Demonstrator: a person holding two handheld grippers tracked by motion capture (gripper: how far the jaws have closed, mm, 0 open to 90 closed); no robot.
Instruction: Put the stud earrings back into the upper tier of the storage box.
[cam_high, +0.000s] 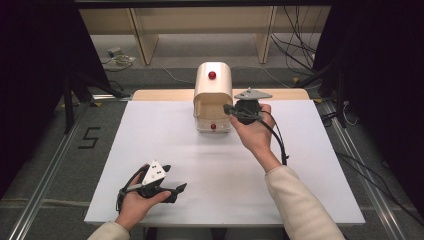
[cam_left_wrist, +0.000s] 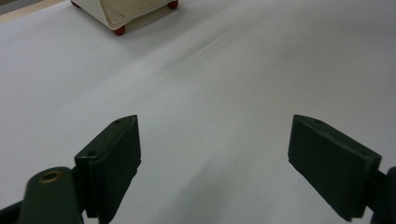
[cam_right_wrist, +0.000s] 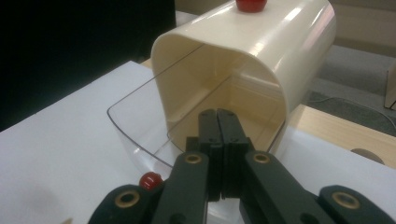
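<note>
A person's two forearms in cream sleeves reach in from the near edge of a white worktop (cam_high: 165, 135), each hand holding a set of black tongs.

The right hand (cam_high: 255, 134) is stretched forward and across toward the far middle of the worktop, palm turned inward, wrist raised off the surface. Its right tongs (cam_high: 230, 109), topped by a grey three-cornered plate, point leftward at a cream plastic bread-bin-shaped box with a rounded roof (cam_high: 213, 92). The box stands at the far edge of the worktop, centre, with a red round knob (cam_high: 212, 75) on its roof and a clear curved plastic door (cam_right_wrist: 135, 130) swung down open at its front. A second small red knob (cam_right_wrist: 150, 180) sits on that door's lower edge. In the right gripper view, the right tongs are clenched, jaws pressed flat together with nothing between them, their tips just at the mouth of the box above the open door.

The left hand (cam_high: 137, 200) rests low near the front left of the worktop, curled around the left tongs (cam_high: 181, 189), which lie level and point rightward. In the left gripper view these tongs are released, jaws standing wide apart over bare white surface, well apart from the box.
</note>
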